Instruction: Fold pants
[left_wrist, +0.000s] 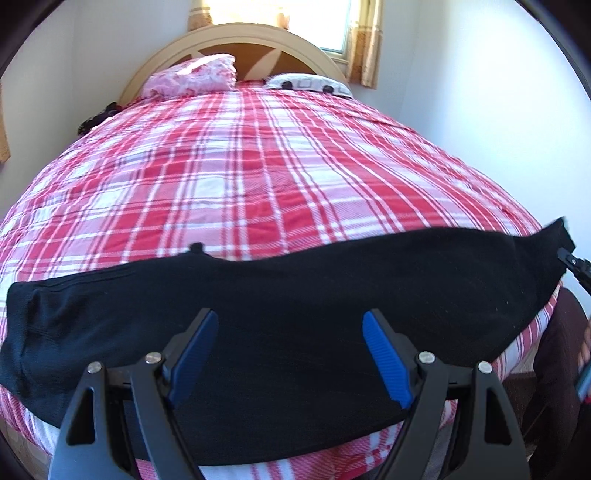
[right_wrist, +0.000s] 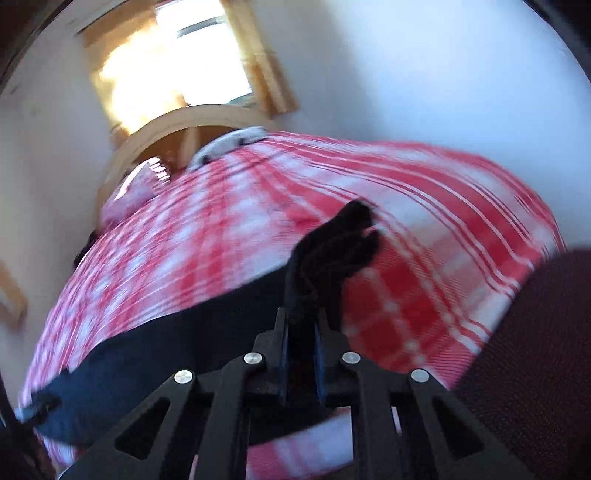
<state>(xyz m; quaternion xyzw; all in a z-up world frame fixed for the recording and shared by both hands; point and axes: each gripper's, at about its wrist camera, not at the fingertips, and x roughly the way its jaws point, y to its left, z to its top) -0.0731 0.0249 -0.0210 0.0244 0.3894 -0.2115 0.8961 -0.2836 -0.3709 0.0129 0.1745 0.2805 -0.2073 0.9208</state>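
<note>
Along the bed's (left_wrist: 258, 166) near edge the pants (left_wrist: 295, 295) are lying crosswise; your right gripper (right_wrist: 301, 332) is pinching their right end, your left gripper (left_wrist: 288, 354) hovering wide apart, empty, mid-length.

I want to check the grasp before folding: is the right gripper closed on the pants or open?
Closed on them: the right gripper has black cloth of the pants bunched between its near-touching fingers.
</note>
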